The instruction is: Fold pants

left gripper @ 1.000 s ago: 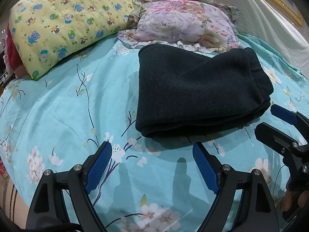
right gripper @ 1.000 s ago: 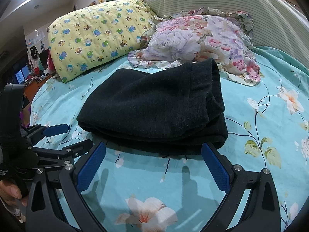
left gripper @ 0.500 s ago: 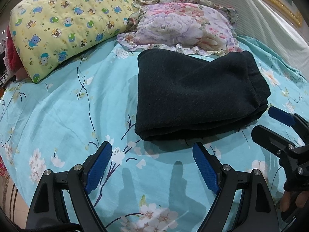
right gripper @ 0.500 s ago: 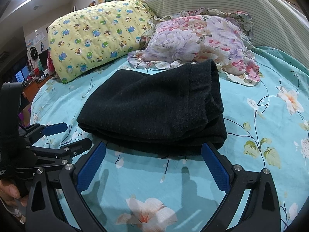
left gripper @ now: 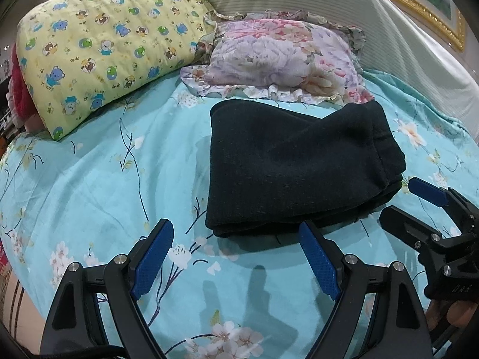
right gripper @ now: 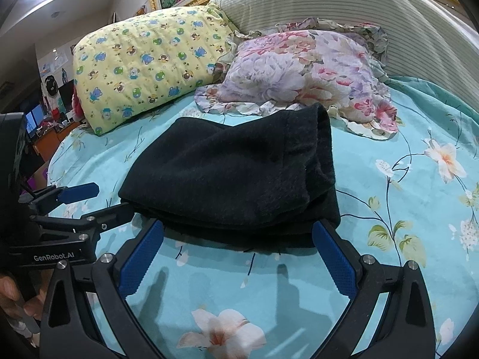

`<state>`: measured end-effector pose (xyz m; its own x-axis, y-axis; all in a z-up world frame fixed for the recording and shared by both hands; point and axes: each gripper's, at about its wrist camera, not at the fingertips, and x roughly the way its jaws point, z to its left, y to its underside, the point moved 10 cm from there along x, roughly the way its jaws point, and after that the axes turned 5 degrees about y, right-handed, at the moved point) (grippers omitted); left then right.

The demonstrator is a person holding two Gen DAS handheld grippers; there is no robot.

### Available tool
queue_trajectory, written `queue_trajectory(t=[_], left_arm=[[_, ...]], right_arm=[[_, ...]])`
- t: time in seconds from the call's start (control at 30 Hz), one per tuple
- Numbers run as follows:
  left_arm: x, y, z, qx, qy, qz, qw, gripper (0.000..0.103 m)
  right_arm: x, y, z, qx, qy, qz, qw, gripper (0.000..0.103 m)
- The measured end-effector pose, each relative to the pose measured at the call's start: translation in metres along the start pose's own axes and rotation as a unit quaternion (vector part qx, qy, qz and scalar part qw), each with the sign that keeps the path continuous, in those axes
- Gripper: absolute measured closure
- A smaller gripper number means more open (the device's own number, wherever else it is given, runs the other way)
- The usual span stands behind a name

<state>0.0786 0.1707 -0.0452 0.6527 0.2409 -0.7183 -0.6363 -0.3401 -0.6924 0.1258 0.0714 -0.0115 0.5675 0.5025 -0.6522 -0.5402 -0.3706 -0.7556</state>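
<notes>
Lying folded into a thick, fuzzy black rectangle, the pants (left gripper: pixel 296 167) rest on the smooth turquoise flowered sheet (left gripper: pixel 98 185), their far edge just beside a ruffled floral pillow (left gripper: pixel 281 59) with a quilted yellow bear-print pillow (left gripper: pixel 101 45) to its left. The left gripper (left gripper: pixel 236 257) hovers near the bundle's front edge, its ribbed blue pads spread wide and empty. The right gripper (right gripper: pixel 239 257) is likewise spread wide with nothing between its pads, its tips just at the folded edge.
</notes>
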Motion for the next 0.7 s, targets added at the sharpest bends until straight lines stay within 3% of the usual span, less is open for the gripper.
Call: queue_trajectory(t=[0.7], left_arm=[[0.0018,-0.0034,-0.0039,0.008,-0.001,-0.004,1.0000,0.017]], right_arm=[[-0.0017,-0.0080,-0.0104,0.016,0.002,-0.005,1.000,0.003]])
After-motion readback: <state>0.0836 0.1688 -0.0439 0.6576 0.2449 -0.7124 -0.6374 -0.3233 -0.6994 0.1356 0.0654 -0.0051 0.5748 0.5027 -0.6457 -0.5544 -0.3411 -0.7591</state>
